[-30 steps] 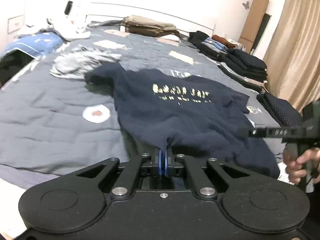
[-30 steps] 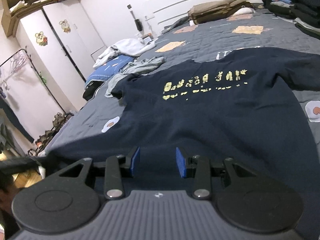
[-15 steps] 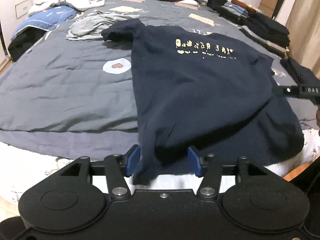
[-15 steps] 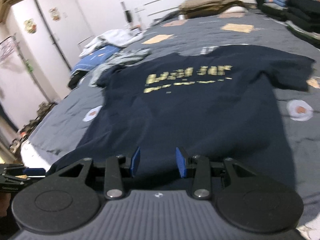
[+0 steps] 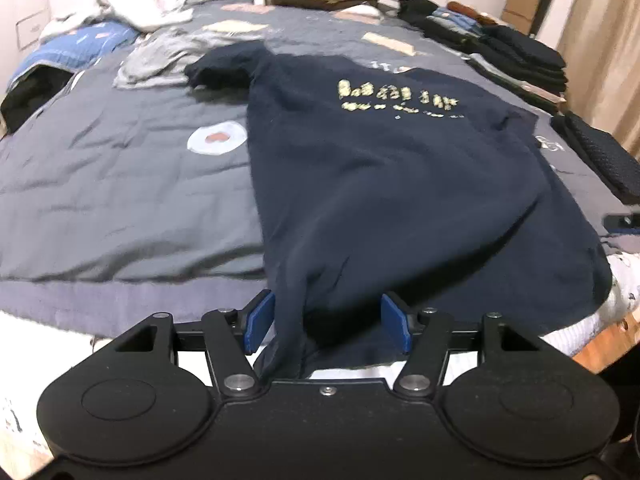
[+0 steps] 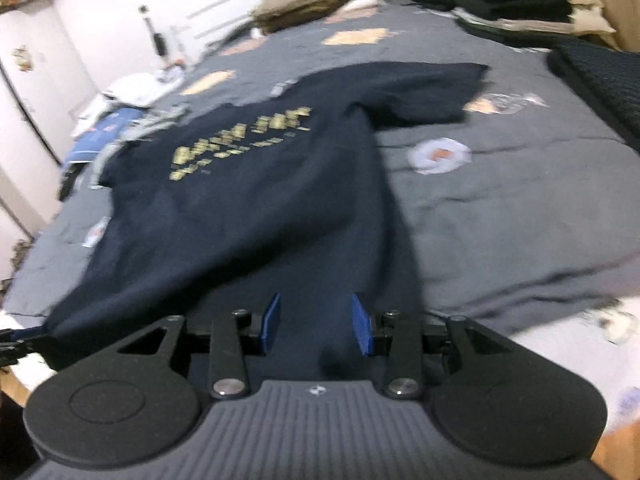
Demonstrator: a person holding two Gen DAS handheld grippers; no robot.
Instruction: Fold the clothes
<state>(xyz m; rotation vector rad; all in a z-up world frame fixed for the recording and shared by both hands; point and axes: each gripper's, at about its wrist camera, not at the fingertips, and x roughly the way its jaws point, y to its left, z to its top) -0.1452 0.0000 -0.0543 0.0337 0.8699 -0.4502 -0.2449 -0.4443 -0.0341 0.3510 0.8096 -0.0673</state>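
Observation:
A navy T-shirt (image 5: 380, 168) with gold lettering lies spread face up on the grey bed, its hem hanging over the near edge. In the left wrist view my left gripper (image 5: 327, 322) is open at the hem's left corner; cloth droops between the blue pads (image 5: 256, 320) without being pinched. In the right wrist view the same T-shirt (image 6: 248, 184) runs toward me, and my right gripper (image 6: 316, 322) is open over the hem's right part, nothing clamped. The left gripper's tip (image 6: 16, 340) shows at the far left edge.
The grey quilt (image 5: 100, 184) covers the bed. Stacks of folded dark clothes (image 5: 520, 52) line the right side, one dark folded piece (image 5: 600, 152) nearer. A grey garment (image 5: 160, 56) and white and blue laundry lie at the back left. A wardrobe (image 6: 24, 92) stands beyond.
One second ago my left gripper was shut on the hem; it has since opened and let the cloth go. The T-shirt now lies flatter. Both grippers have pulled back toward the bed's edge.

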